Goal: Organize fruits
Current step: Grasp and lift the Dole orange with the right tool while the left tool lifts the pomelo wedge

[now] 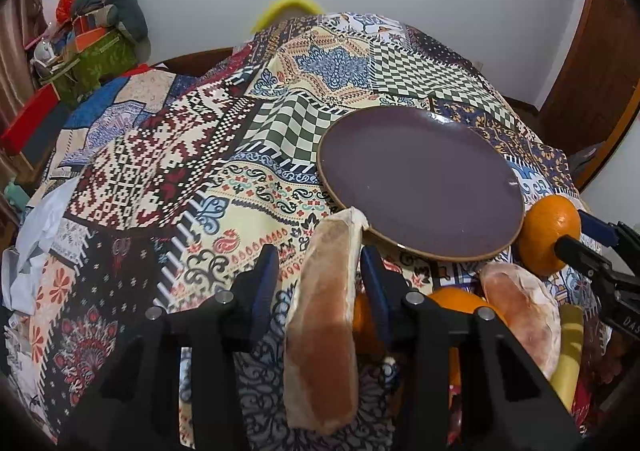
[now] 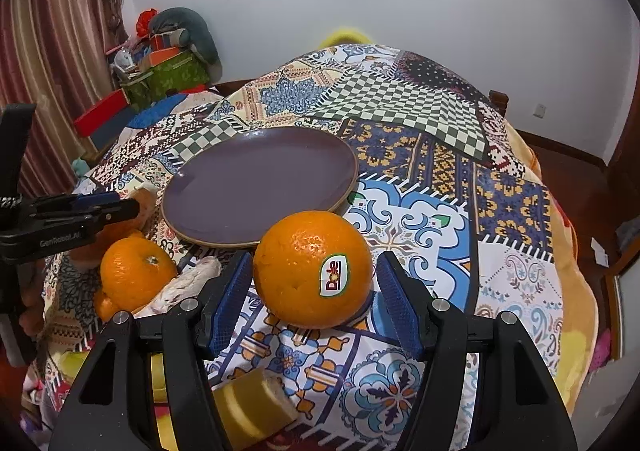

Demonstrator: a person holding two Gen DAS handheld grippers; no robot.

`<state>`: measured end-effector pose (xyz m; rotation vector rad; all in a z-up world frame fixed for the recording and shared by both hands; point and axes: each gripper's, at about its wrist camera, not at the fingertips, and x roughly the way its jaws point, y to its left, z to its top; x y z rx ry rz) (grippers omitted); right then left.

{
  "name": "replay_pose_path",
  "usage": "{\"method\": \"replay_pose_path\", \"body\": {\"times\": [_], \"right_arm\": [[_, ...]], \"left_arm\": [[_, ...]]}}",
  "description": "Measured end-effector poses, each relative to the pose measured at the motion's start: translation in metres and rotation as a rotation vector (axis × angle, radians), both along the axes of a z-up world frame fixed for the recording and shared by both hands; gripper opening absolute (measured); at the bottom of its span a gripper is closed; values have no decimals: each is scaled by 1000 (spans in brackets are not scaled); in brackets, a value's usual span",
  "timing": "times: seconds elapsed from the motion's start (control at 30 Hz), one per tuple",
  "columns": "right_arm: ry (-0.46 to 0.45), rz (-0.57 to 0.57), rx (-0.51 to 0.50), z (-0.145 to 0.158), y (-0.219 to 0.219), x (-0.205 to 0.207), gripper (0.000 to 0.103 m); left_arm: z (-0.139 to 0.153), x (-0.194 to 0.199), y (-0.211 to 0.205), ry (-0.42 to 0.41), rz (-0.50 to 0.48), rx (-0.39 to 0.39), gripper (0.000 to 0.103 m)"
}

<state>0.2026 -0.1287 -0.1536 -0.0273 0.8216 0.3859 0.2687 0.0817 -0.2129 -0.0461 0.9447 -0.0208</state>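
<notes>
Orange [image 2: 313, 274] sticker reads "Dole"; right gripper [image 2: 316, 291] straddles it, open.

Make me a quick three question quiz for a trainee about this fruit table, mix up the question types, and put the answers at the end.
1. True or false: the purple plate already holds fruit.
2. Which gripper has the stickered orange between its open fingers? A) left gripper B) right gripper
3. Fill in: the pale pink wedge of fruit sits between the fingers of the ___ gripper.

Key
1. False. Nothing lies on the plate.
2. B. The blue pads stand on either side of the orange, with gaps showing.
3. Left. The jaws are apart and not clamped on the wedge.
</notes>
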Motion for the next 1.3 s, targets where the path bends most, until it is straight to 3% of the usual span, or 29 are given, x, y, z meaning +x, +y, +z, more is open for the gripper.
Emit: {"method": "replay_pose_path", "body": {"times": [0.13,0.27,0.33,0.63,1.0,1.3], "right_arm": [[15,7,23,-3,-1,3,62],[23,14,30,-3,-2,4,62],[25,15,28,-3,-2,3,62],[86,26,-6,-17,6,10,70],[89,27,-28,-21,9,16,65],[56,8,-11,-3,3,3,65]], "left_arm": [[-8,10,-2,28,-13,1,42],[-16,17,4,66,-5,-58,39],[-19,20,4,73,0,-42,32],[-19,20,1,54,-6,4,25],[24,-16,16,-45,30,-33,21],[69,-44,6,-155,19,-4,19]]}}
